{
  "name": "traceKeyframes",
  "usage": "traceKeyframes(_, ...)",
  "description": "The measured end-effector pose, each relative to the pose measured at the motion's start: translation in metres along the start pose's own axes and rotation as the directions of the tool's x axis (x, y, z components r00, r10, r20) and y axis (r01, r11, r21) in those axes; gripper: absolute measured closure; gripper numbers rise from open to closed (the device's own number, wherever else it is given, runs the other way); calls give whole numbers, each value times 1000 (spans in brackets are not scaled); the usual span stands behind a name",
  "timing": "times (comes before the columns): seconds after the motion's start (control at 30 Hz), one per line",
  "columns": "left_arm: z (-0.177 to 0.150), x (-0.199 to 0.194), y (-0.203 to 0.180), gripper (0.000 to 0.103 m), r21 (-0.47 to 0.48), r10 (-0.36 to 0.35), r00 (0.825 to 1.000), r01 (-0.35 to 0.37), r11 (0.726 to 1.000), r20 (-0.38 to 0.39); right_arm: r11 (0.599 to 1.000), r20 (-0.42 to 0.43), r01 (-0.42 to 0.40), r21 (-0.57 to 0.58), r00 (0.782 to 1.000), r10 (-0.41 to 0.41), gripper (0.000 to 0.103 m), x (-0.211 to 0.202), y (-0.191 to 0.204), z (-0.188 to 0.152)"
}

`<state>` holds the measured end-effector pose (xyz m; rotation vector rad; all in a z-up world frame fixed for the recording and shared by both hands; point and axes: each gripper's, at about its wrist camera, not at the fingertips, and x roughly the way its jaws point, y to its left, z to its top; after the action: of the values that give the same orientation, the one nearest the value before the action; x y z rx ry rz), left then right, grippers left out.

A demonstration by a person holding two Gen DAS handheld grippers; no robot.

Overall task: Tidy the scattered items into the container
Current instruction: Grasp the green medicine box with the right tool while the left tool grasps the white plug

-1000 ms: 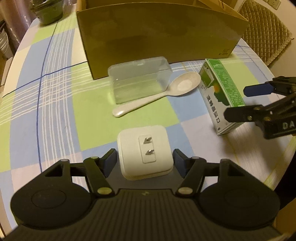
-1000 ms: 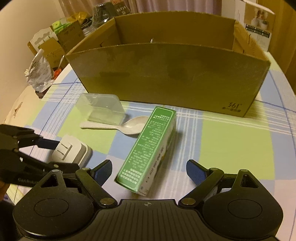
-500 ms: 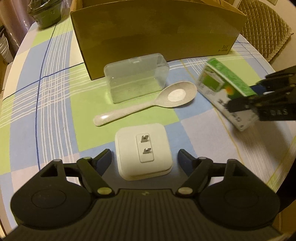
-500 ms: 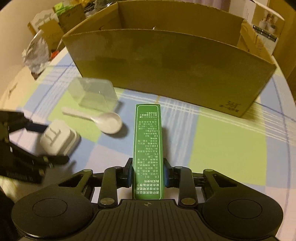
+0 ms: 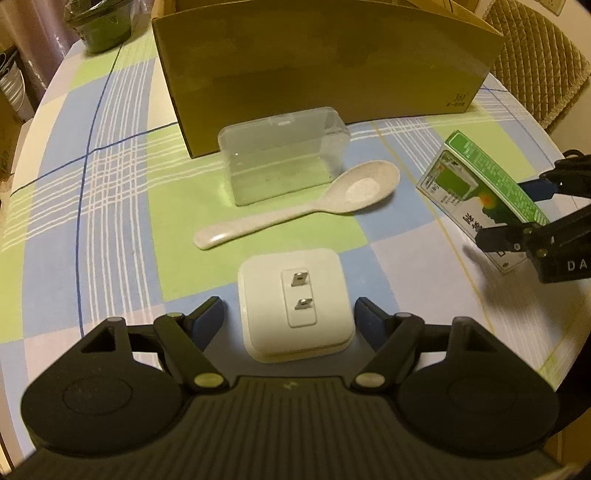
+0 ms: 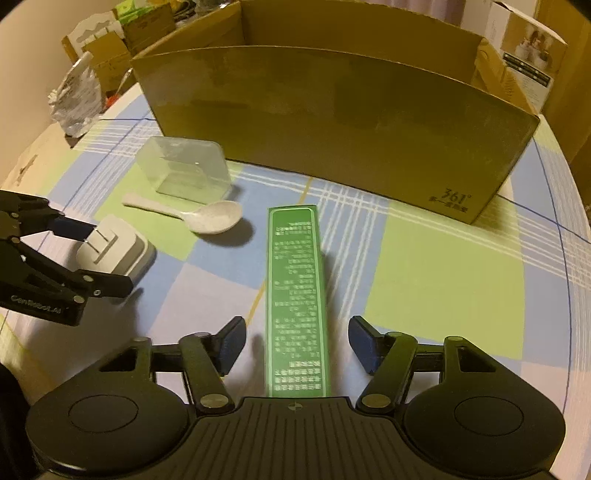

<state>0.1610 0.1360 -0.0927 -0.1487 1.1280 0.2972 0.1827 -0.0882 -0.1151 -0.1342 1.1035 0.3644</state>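
A white plug adapter [image 5: 295, 306] lies prongs up between the fingers of my left gripper [image 5: 291, 317]. Those jaws are closing, with small gaps still on both sides of the adapter. A green carton [image 6: 295, 295] rests on its narrow long side between the fingers of my right gripper [image 6: 295, 332], whose jaws are opening and stand clear of it. From the left wrist view, the carton [image 5: 476, 188] sits at the right with the right gripper [image 5: 508, 213] around its near end. A cream spoon [image 5: 354, 192] and a clear plastic case [image 5: 280, 162] lie before the open cardboard box [image 6: 332, 122].
The round table [image 6: 443, 266] has a checked blue, green and white cloth. A crumpled silver bag [image 6: 74, 99] and small boxes sit at its far left edge. A dark pot [image 5: 99, 22] stands at the back left, and a quilted chair [image 5: 535, 62] at the right.
The right gripper shut on the green carton, turning it onto its narrow side and in line with the fingers, then opened again. The left gripper stayed around the adapter.
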Motion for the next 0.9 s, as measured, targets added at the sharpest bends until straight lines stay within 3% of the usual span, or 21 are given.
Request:
traceKeyframes(0.23,5,2,-3,42,42,-1,1000,2,999,-24,1000,-2,2,-6,1000,-2,36,3,0,4)
traceKeyframes(0.47,5,0,-8,42,78,-19,999,22,997,-37,1000,-8,-17,-12,1000,17,36,4,1,8)
traceKeyframes(0.53,3,-1,-10,42,82,-29,999,32,996,-37,1000,-10,-12,-21,1000,11,60,4,2,9)
traceKeyframes(0.57,2,-1,-11,42,86,-32,999,35,996,-38,1000,-16,-8,-25,1000,7,66,5,2,9)
traceKeyframes(0.63,0,-2,-13,42,90,-33,999,37,995,-42,1000,-18,-3,-21,1000,3,70,4,0,8)
traceKeyframes(0.9,-1,-11,-15,42,106,-38,999,41,994,-33,1000,13,2,0,1000,-2,70,-14,-5,1)
